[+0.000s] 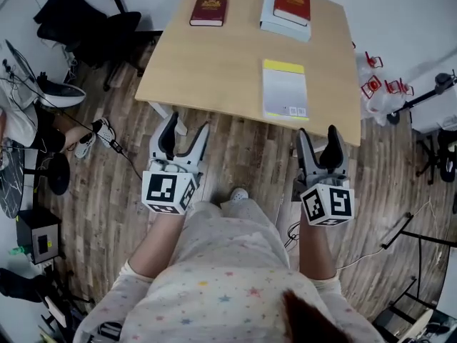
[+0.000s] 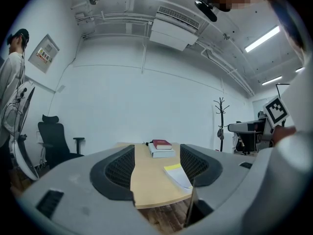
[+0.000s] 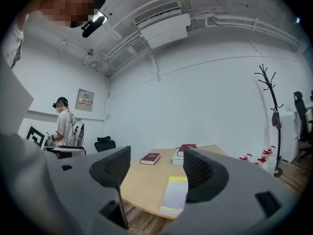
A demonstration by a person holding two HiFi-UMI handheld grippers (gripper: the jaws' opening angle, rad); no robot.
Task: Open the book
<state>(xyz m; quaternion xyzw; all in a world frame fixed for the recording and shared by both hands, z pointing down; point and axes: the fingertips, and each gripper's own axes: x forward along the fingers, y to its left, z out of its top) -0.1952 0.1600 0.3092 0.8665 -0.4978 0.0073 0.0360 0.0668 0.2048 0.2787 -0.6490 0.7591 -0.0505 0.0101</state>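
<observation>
Book (image 1: 284, 91), yellow-banded, lies closed by the worktop's (image 1: 228, 63) near edge, ahead of your right tongs (image 1: 318, 131). Your left tongs (image 1: 188, 123) are well aside. Both stand apart, empty.

Four books in all: a dark red hardcover book (image 1: 208, 11), a brighter red hardcover book (image 1: 292, 4), one thick pale grey book (image 1: 280, 26) and one white paperback book with a yellow band (image 1: 285, 91). One light wooden worktop (image 1: 214, 70). Two grippers: left gripper (image 1: 188, 123), right gripper (image 1: 318, 131). One black office chair (image 1: 107, 27).
</observation>
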